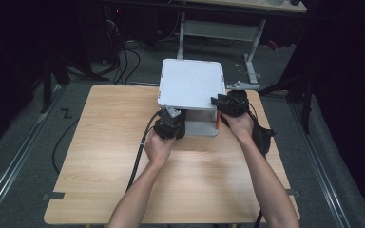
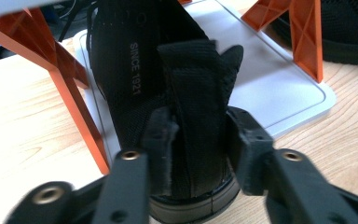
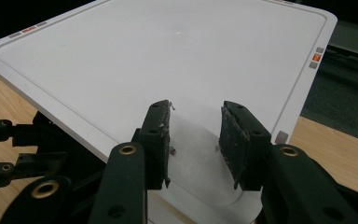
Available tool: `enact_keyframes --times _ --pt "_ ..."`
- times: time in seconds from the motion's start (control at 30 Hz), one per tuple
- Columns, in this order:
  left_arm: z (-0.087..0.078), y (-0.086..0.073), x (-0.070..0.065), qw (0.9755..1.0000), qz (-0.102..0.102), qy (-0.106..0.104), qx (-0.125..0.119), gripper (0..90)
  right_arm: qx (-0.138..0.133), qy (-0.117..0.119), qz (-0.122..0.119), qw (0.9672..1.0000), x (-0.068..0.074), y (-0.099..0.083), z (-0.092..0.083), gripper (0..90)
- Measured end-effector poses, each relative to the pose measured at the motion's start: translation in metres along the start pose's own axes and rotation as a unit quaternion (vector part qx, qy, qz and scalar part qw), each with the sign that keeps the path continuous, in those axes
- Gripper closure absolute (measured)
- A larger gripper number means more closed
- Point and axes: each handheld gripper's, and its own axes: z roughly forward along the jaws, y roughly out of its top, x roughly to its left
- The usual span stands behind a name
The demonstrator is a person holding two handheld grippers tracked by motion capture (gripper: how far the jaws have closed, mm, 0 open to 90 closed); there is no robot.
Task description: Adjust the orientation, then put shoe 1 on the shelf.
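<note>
A white two-shelf rack (image 1: 190, 85) with orange legs (image 2: 74, 98) stands at the far middle of the wooden table (image 1: 100, 156), and both claws work at its near edge.

The left gripper (image 1: 169, 124) is at the near left corner of the rack, pointing into the gap under the top shelf. In the left gripper view a black shoe (image 2: 168, 93) stands on the lower shelf (image 2: 279, 88), heel end toward the claw, its upright tongue or heel strap lying between the two jaws. The jaws stand on either side of that strap and seem to touch the fabric, but whether they press on it I cannot tell. The shoe bears the words "SINCE 1921" on its inner lining. Its sole rests on the shelf just ahead of the claw, between the orange leg at the left and another orange leg (image 2: 303, 32) farther off at the right. Beyond that right leg a second dark shoe (image 2: 349, 32) lies at the shelf's edge.

The right gripper (image 1: 231, 103) is at the near right corner of the rack, above the top shelf (image 3: 168, 60). In the right gripper view its jaws are spread apart with nothing between them, hanging just over the bare white surface of that shelf near its rounded corner. The top shelf carries nothing.
</note>
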Motion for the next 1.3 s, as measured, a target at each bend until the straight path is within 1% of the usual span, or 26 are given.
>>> enact_keyframes --times 0.07,0.13,0.2,0.27,0.3,0.33,0.37,0.4,0.47,0.5,0.57,0.63,0.67,0.8,0.87,0.93,0.97,1.0,1.07,1.1,1.13,1.17,1.2,1.23,1.3 --pt "0.0 -0.001 0.002 1.0 -0.002 0.002 0.008 51.6 0.0 0.0 0.001 1.0 0.0 0.0 0.0 62.8" --pt "-0.002 -0.003 0.004 0.9999 -0.001 0.001 0.011 47.6 0.0 -0.001 0.001 1.0 0.0 0.0 0.0 62.8" --pt "-0.003 -0.003 0.006 0.9999 -0.004 0.0 0.009 45.6 0.0 -0.001 0.0 1.0 0.0 0.0 0.0 62.8" --pt "-0.009 -0.002 0.011 0.9999 -0.014 -0.003 0.007 43.7 0.0 -0.001 0.001 1.0 0.0 0.0 0.0 62.8" --pt "-0.009 -0.002 0.011 0.9999 -0.014 -0.003 0.007 43.1 0.0 -0.001 -0.001 1.0 0.0 0.0 0.0 62.8" --pt "-0.013 -0.001 0.014 0.9997 -0.022 -0.005 0.003 42.7 0.001 -0.001 -0.001 1.0 0.0 0.001 0.0 62.8" --pt "-0.015 0.0 0.016 0.9997 -0.024 -0.006 0.003 42.0 0.001 -0.001 0.0 1.0 0.0 0.0 0.0 62.7" --pt "-0.018 0.001 0.018 0.9996 -0.028 -0.007 0.0 41.7 0.0 -0.001 0.0 1.0 0.0 0.0 0.0 62.7" --pt "-0.021 0.001 0.02 0.9996 -0.025 -0.009 0.002 41.2 0.0 -0.003 -0.002 1.0 0.001 0.0 0.0 62.7" --pt "-0.026 0.003 0.024 0.9995 -0.029 -0.011 -0.003 41.1 0.001 -0.003 -0.001 1.0 0.001 0.001 0.0 62.6" --pt "-0.029 0.004 0.027 0.9994 -0.031 -0.012 -0.004 41.0 0.001 -0.002 -0.001 1.0 0.0 0.001 0.0 62.6" --pt "-0.036 0.006 0.031 0.9991 -0.038 -0.016 -0.007 40.8 0.001 -0.002 0.0 1.0 0.0 0.001 0.0 62.0" --pt "-0.043 0.007 0.036 0.9989 -0.041 -0.019 -0.011 40.8 0.0 -0.003 0.0 1.0 0.001 0.0 0.0 61.7" --pt "-0.057 0.004 0.046 0.999 -0.037 -0.024 -0.009 40.6 0.002 -0.004 0.0 1.0 0.002 0.0 -0.001 59.1" --pt "-0.063 0.002 0.051 0.9989 -0.039 -0.025 -0.01 40.6 0.003 -0.004 0.0 1.0 0.002 0.0 -0.002 59.2" --pt "-0.07 0.0 0.056 0.9989 -0.039 -0.025 -0.006 40.6 0.005 -0.003 0.0 1.0 0.002 0.0 -0.003 59.2" --pt "-0.07 0.0 0.056 0.9989 -0.039 -0.025 -0.006 40.6 0.006 -0.003 -0.001 1.0 0.002 0.0 -0.003 59.2" --pt "-0.077 -0.004 0.062 0.9989 -0.04 -0.023 -0.004 40.6 0.008 -0.004 -0.003 1.0 0.002 0.0 -0.004 59.2" --pt "-0.083 -0.008 0.069 0.999 -0.04 -0.019 -0.002 40.5 0.009 -0.003 -0.003 1.0 0.003 0.0 -0.005 58.9" --pt "-0.085 -0.009 0.072 0.9989 -0.044 -0.017 -0.003 40.5 0.009 -0.002 -0.003 1.0 0.003 0.0 -0.005 58.7" --pt "-0.085 -0.009 0.072 0.9989 -0.044 -0.017 -0.003 40.4 0.01 -0.002 -0.002 0.9999 0.002 0.0 -0.006 58.4" --pt "-0.09 -0.012 0.079 0.9988 -0.048 -0.012 -0.001 40.3 0.009 -0.002 -0.003 1.0 0.002 0.0 -0.006 58.2" --pt "-0.09 -0.012 0.079 0.9988 -0.048 -0.012 -0.001 40.3 0.009 -0.002 -0.003 1.0 0.002 0.0 -0.006 58.2" --pt "-0.093 -0.014 0.083 0.9988 -0.048 -0.01 0.001 40.3 0.009 -0.003 -0.001 1.0 0.002 -0.001 -0.007 57.9" --pt "-0.097 -0.016 0.089 0.9985 -0.054 -0.004 -0.001 40.2 0.003 -0.001 0.003 1.0 0.001 -0.004 -0.01 56.9"
